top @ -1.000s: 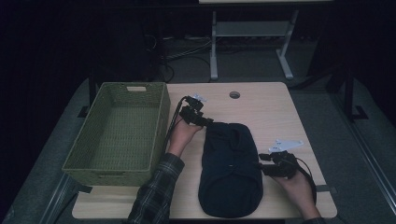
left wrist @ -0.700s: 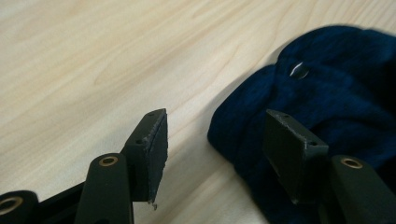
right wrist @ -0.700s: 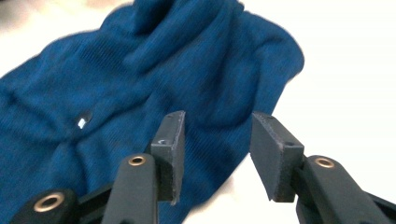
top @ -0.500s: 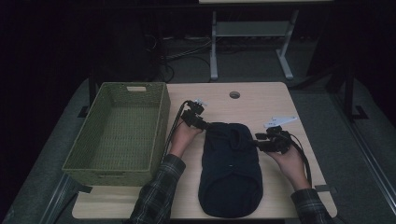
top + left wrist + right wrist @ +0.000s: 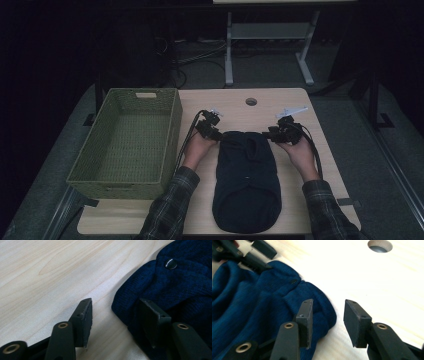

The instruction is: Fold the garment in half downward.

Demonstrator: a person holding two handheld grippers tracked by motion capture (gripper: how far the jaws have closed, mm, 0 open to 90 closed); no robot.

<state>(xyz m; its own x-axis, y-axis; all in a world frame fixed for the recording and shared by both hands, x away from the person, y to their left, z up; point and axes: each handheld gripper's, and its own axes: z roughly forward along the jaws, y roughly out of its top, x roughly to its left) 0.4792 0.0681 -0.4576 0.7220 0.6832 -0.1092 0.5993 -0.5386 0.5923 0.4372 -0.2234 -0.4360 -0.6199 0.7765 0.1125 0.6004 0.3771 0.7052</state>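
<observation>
High view: dark blue garment [image 5: 246, 182] lies lengthwise on the bench [image 5: 300, 207], basket [image 5: 127, 141] to its left. Left hand-held gripper [image 5: 214, 132] sits at the garment's far left corner, right hand-held gripper [image 5: 276, 133] at its far right corner. Left gripper view: jaws apart, just been closing, one on the cloth edge, one on bare wood, nothing clamped. Right gripper view: jaws apart, straddling the garment's edge, unclamped. Cable hole [image 5: 251, 101] beyond.
</observation>
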